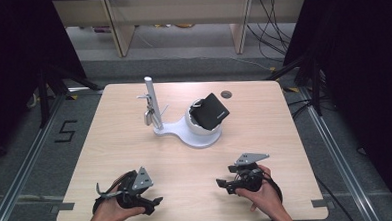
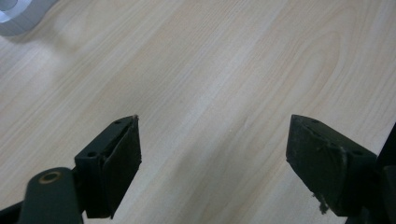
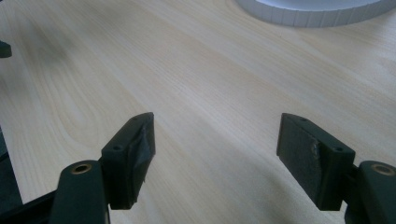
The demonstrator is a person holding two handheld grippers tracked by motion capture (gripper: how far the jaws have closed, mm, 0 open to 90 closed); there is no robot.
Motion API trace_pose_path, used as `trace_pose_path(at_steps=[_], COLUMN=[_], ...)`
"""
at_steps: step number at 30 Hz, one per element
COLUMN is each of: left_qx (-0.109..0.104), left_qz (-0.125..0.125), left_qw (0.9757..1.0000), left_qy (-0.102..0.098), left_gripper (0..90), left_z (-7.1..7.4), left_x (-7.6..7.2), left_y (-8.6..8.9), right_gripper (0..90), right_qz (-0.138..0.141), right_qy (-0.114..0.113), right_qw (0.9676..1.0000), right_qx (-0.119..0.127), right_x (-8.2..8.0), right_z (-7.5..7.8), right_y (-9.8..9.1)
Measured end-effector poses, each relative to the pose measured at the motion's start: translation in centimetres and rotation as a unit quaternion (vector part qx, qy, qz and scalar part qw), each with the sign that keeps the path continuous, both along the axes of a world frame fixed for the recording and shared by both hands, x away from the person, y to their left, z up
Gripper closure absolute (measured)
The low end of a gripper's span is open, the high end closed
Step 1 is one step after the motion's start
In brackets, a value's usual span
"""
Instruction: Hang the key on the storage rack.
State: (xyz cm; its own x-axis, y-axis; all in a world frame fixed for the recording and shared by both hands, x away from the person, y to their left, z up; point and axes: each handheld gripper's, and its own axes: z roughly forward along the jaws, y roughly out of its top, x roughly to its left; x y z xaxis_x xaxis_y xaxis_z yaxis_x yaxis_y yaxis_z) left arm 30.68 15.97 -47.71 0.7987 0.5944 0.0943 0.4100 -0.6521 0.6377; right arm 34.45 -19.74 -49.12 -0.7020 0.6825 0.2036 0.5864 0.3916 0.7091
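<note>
A white stand [image 1: 171, 130] sits at the middle of the wooden table [image 1: 125, 148], with an upright post [image 1: 150, 95] and a small padlock [image 1: 148, 117] hanging on it. On its round cup lies a tilted black case [image 1: 210, 111]. My left gripper [image 1: 155, 202] rests near the front left edge, held in a hand, jaws wide apart over bare wood [image 2: 215, 140]. My right gripper [image 1: 222, 184] is at the front right, also open over bare wood [image 3: 217, 135]. The stand's base edge shows in the left gripper view [image 2: 14, 18] and in the right gripper view [image 3: 317, 11].
A dark round grommet [image 1: 226, 94] is set in the table near its far edge. Behind the table stand wooden shelf legs [image 1: 123, 36] and loose cables [image 1: 273, 27]. Black frame legs flank the table on both sides.
</note>
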Motion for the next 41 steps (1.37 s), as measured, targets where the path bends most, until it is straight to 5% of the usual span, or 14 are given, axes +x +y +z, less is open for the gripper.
trace_pose_path(at_steps=[12, 17, 20, 41], left_qx=[-0.004, -0.008, -0.031, -0.028], left_qz=[0.005, 0.023, 0.042, 0.052], left_qw=[0.9996, 0.9995, 0.9986, 0.9981], left_qy=[-0.026, -0.022, -0.011, -0.015], left_gripper=[17.9, 17.8, 17.8, 17.7], left_z=[-0.8, -1.5, -1.7, -2.3], left_x=[-2.3, -3.0, -3.5, -3.4], left_y=[1.7, 2.3, 2.6, 3.6], right_gripper=[28.4, 26.4, 25.1, 21.3], right_qz=[0.007, 0.013, 0.014, 0.005], right_qy=[0.003, 0.000, -0.004, 0.002], right_qw=[1.0000, 0.9999, 0.9999, 1.0000], right_qx=[-0.004, -0.005, -0.005, -0.007], right_x=[-0.2, -0.2, -0.2, -0.2], right_z=[-0.2, -0.2, -0.2, -0.2], right_y=[0.3, 0.5, 0.5, 0.5])
